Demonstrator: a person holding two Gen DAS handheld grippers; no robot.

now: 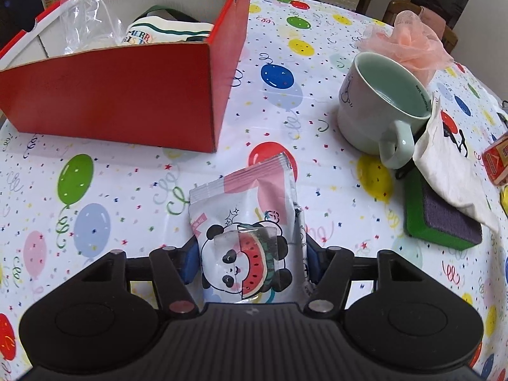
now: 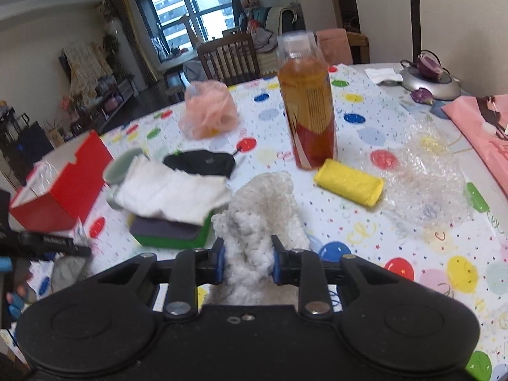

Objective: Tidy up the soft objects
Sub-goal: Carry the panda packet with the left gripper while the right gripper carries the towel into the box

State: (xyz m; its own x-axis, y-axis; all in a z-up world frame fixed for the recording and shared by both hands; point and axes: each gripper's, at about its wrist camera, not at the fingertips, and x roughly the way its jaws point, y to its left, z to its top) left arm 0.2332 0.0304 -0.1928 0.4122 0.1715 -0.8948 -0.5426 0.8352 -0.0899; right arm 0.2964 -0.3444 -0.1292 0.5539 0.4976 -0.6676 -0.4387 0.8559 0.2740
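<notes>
My left gripper is shut on a soft panda-print tissue pack, held just above the balloon tablecloth in front of the red box. The box holds a clear plastic bag and a folded printed cloth. My right gripper is shut on a fluffy white cloth. The red box shows at the far left of the right wrist view. A pink mesh sponge lies at the back; it also shows in the left wrist view.
A pale green mug, a white cloth over a green-and-purple sponge. In the right wrist view: a tall tea bottle, a yellow roll, bubble wrap, a black pouch, a lamp base, a pink bag.
</notes>
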